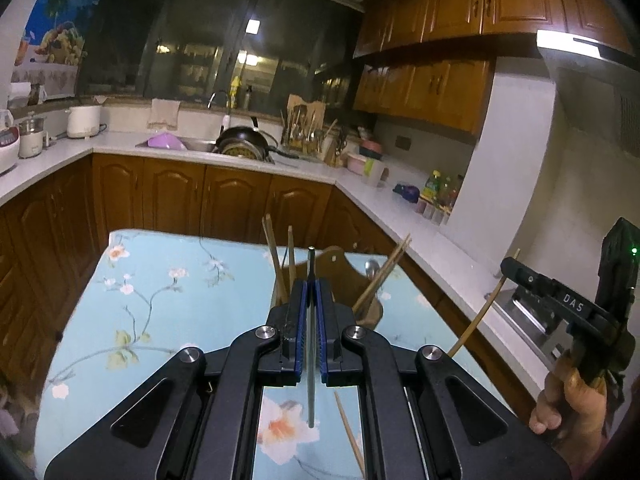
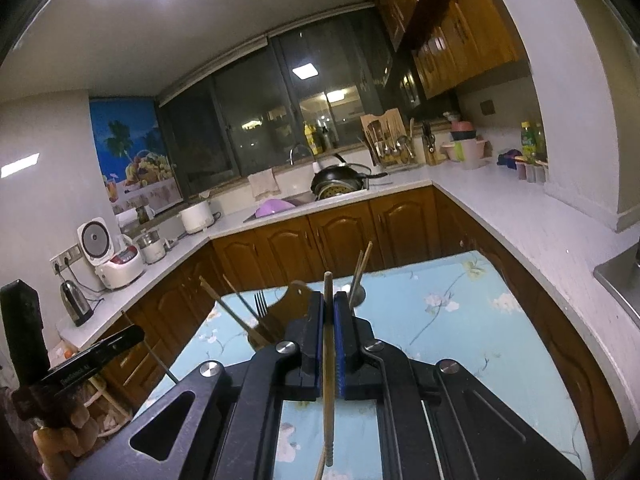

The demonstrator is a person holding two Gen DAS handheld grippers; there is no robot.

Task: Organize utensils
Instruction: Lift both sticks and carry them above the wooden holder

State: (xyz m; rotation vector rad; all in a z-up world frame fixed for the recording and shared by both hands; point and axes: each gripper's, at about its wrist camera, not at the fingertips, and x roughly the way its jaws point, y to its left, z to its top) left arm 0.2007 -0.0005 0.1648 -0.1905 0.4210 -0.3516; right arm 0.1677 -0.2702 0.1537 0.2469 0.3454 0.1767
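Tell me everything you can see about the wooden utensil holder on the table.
The wooden utensil holder is brown, with a curved scalloped back that has a small hole. It stands upright on the floral blue tablecloth, partly hidden behind the tools. Several wooden chopsticks lean out of it at angles; the right wrist view also shows a fork and a spoon standing in it. Neither tool touches it.

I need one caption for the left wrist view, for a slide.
Left tongs shut on a grey chopstick, above the floral tablecloth, facing a wooden utensil holder.
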